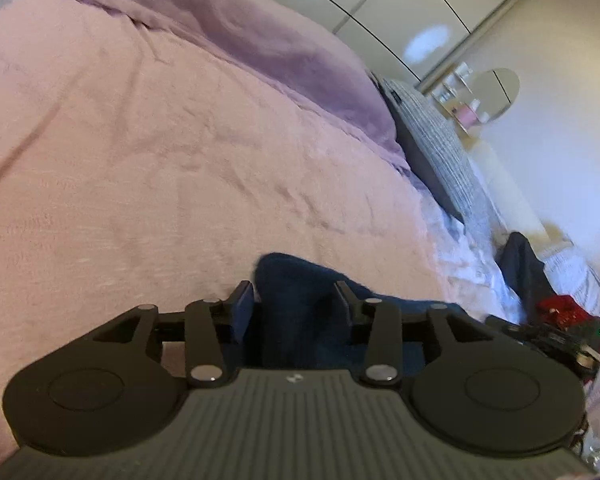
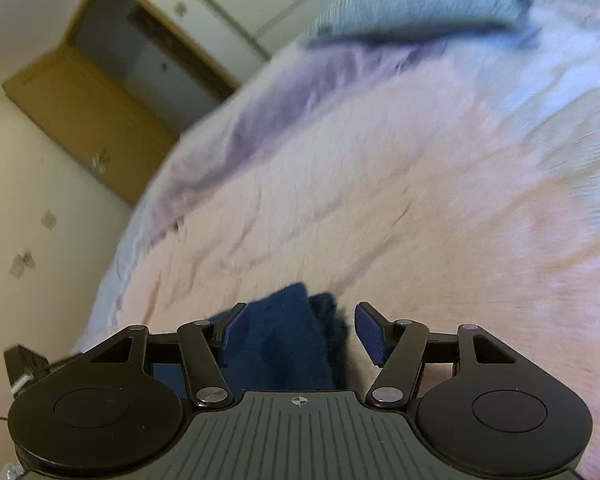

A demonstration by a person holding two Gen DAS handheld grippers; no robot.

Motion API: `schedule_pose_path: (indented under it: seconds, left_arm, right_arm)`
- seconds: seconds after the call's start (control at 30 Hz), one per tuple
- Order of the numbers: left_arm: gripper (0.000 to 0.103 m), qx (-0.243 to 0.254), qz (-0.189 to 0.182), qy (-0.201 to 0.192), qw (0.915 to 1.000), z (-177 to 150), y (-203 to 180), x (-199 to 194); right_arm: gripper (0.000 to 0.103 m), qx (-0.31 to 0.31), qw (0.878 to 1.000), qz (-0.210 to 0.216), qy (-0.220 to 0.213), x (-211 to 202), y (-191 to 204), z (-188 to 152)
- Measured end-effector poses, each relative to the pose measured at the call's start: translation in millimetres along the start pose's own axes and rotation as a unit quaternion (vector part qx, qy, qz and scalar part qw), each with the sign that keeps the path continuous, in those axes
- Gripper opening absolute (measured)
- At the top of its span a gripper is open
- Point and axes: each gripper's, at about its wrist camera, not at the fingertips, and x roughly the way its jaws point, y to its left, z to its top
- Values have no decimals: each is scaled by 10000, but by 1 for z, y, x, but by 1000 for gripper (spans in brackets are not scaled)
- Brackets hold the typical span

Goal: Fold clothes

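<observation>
While both grippers, left (image 1: 296,304) and right (image 2: 300,332), straddled the navy cloth (image 1: 300,300) on the bed (image 1: 140,160) with jaws wide, unclosed, grasping seemed next: pinch edges, then fold.

Pink-blanketed bed (image 1: 140,160), white wardrobe doors (image 1: 400,12), round mirror (image 1: 496,92), wooden door (image 2: 84,108).

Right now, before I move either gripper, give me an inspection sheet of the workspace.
Surface: pink blanket over the bed, wrinkled.
Job's things: dark blue garment bunched on the blanket, between the fingers of both grippers.
Clutter: grey pillow; red item and dark clothing at the bed edge.
Grippers: left gripper and right gripper both open, astride the garment.
Cables: white cable, left edge of right view.
Surroundings: wardrobe doors, round mirror.
</observation>
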Motion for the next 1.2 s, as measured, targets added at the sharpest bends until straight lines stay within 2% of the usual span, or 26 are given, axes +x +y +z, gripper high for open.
schedule_pose_path:
  seconds: [0.03, 0.07, 0.13, 0.2, 0.3, 0.4, 0.43, 0.47, 0.5, 0.53, 0.63, 0.73, 0.8, 0.87, 0.93, 1.0, 1.03, 1.07, 1.13, 1.2]
  left_arm:
    - [7, 83, 28, -10, 10000, 0, -3, 4]
    - [7, 159, 88, -111, 9998, 0, -4, 4]
    - [7, 75, 47, -391, 9992, -1, 2, -3]
    - [8, -73, 42, -438, 9990, -3, 13, -4]
    - [10, 69, 317, -151, 9994, -16, 17, 11]
    - [16, 399, 597, -86, 9974, -17, 4, 11]
    - [18, 411, 655, -85, 9970, -14, -1, 7]
    - [19, 446, 773, -153, 9959, -13, -5, -3]
    - [20, 486, 904, -236, 9944, -12, -10, -13]
    - [20, 526, 1035, -320, 9927, -11, -15, -24]
    - [20, 843, 1196, -679, 9869, -21, -41, -64]
    - [20, 1236, 993, -832, 9838, -47, -78, -100]
    - [20, 1600, 817, -828, 9802, -73, -107, -113]
    - [21, 1882, 633, -779, 9770, -96, -131, -110]
    - [21, 2094, 755, -703, 9724, -114, -143, -97]
    - [21, 2235, 1245, -609, 9648, -133, -140, -77]
    - [21, 2233, 1458, -535, 9623, -142, -131, -66]
    - [20, 2171, 1600, -438, 9620, -151, -120, -56]
    - [18, 1932, 1578, -504, 9671, -160, -102, -50]
    - [18, 1917, 1616, -498, 9668, -157, -103, -53]
  right_arm:
    - [34, -216, 9997, -92, 69, 9, 5, 0]
    - [4, -462, 9987, -199, 73, 15, 10, -2]
    - [3, -564, 9974, -416, -150, 16, 11, -5]
    - [3, -512, 9960, -607, -418, 14, 7, -10]
    - [3, -324, 9946, -954, -249, 28, -4, -25]
    - [5, -257, 9950, -941, -218, 27, -5, -24]
    - [14, -217, 9953, -923, -210, 21, -4, -21]
    - [32, -211, 9950, -936, -261, 13, -2, -19]
    - [41, -279, 9934, -1017, -446, -2, 5, -19]
    - [45, -346, 9914, -1097, -630, -16, 11, -19]
    - [45, -672, 9815, -1306, -1231, -67, 31, -30]
    - [44, -1175, 9689, -1453, -1622, -111, 56, -68]
    - [44, -1428, 9636, -1487, -1701, -122, 73, -99]
    - [44, -1692, 9570, -1604, -1728, -116, 89, -126]
    - [44, -1939, 9501, -1722, -1734, -109, 102, -152]
    - [44, -2115, 9448, -1903, -1627, -88, 103, -170]
    - [44, -2223, 9386, -2137, -1547, -75, 101, -179]
    - [44, -2265, 9347, -2324, -1453, -64, 95, -186]
    - [44, -2147, 9396, -2329, -1296, -52, 81, -194]
    - [44, -2184, 9404, -2275, -1271, -55, 80, -196]
